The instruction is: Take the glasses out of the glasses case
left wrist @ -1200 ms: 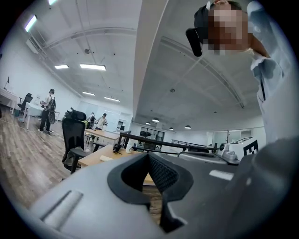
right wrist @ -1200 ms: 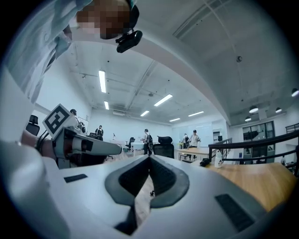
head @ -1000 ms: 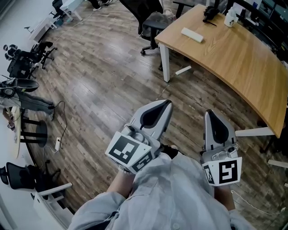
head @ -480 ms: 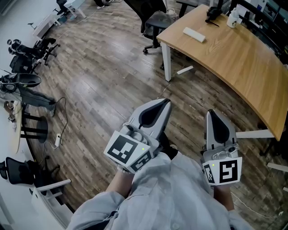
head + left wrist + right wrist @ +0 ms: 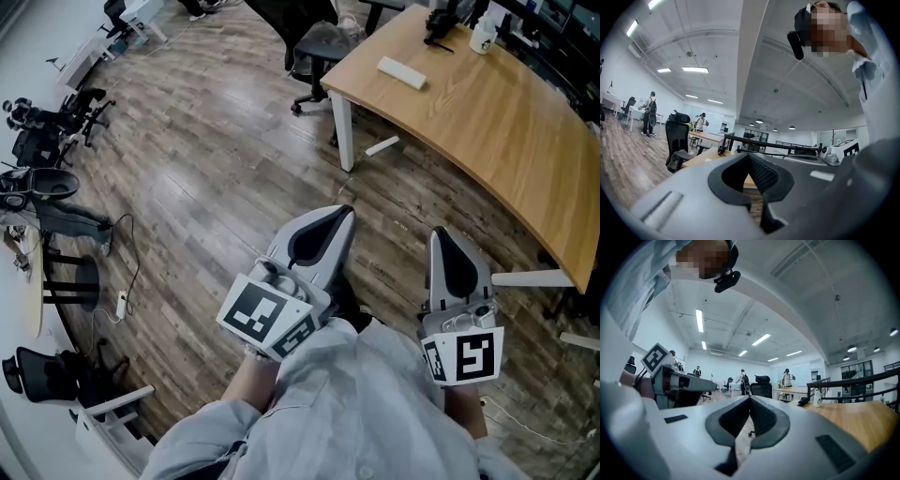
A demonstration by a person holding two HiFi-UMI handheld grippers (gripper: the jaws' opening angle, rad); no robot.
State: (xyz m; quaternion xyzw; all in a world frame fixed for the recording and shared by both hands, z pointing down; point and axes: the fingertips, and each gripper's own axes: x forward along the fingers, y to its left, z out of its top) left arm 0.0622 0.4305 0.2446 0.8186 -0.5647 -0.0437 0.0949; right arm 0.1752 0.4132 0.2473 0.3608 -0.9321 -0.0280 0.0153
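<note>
A white oblong case (image 5: 401, 72) lies flat near the left end of the curved wooden desk (image 5: 487, 131), far ahead of both grippers. No glasses are in sight. My left gripper (image 5: 342, 214) is held level over the wood floor, jaws shut with nothing between them. My right gripper (image 5: 441, 236) sits beside it, also shut and empty. In the left gripper view the closed left gripper (image 5: 749, 157) points toward the desk (image 5: 701, 158). The right gripper view shows the closed right gripper (image 5: 750, 398) with the desk (image 5: 848, 416) to its right.
A black office chair (image 5: 319, 47) stands at the desk's left corner. A white bottle (image 5: 483, 37) and a black device (image 5: 441, 23) sit at the desk's far end. More chairs and gear (image 5: 47, 141) line the left wall. People (image 5: 743, 380) stand far off.
The head view has swayed slightly. Both grippers stay shut and keep almost the same place in front of the person, and the desk has barely shifted in the picture.
</note>
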